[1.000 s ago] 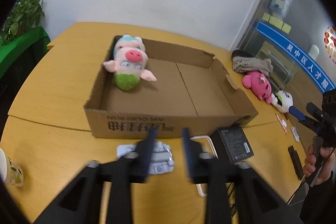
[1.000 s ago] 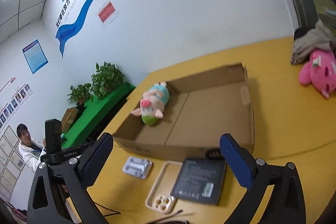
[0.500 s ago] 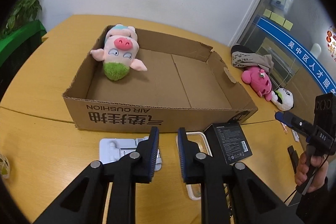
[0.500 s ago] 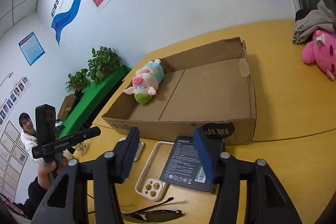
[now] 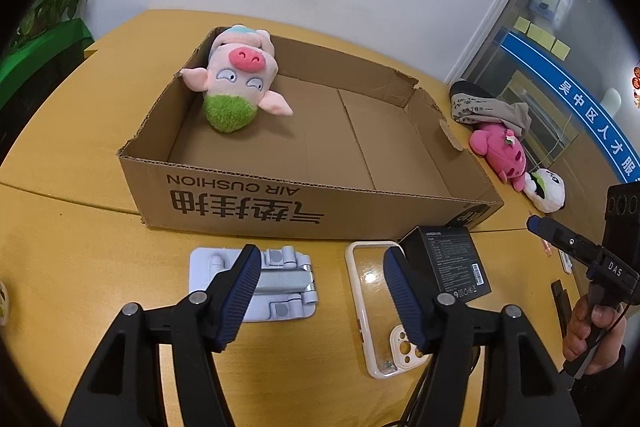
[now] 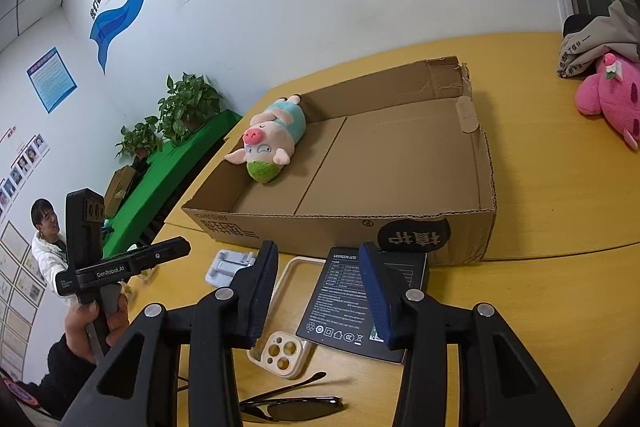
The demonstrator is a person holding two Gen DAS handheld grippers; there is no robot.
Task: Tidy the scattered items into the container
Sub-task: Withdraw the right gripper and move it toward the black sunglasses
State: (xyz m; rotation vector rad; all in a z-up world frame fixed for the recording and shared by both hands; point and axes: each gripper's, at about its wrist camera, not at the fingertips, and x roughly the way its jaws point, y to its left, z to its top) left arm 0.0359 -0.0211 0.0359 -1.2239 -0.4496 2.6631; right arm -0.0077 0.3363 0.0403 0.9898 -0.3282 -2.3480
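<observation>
**Inspector:** State of the two tools?

**Assistant:** The left gripper point(image 5: 316, 291) hangs above the table point(image 5: 80, 227), jaws opening and roughly half spread, nothing between the pads. Its left finger overlaps the white folding stand point(image 5: 280, 283); the clear phone case point(image 5: 370, 303) lies just to the right. The right gripper point(image 6: 318, 291) has its jaws closing with nothing gripped; the black carton point(image 6: 360, 307) lies below and between them.

**Inspector:** The container?

**Assistant:** The cardboard box point(image 5: 280, 211) sits mid-table, its near wall just behind the items. A plush pig point(image 5: 238, 83) lies in its far left corner; the rest of the floor is bare.

**Inspector:** Risks?

**Assistant:** Three, in my judgement. The stand is flat, so the pads may skid over it. The carton partly overlaps the phone case, so lifting one could drag the other. The sunglasses point(image 6: 292, 407) lie at the near edge, under the right tool, where a low pass could knock them.
</observation>
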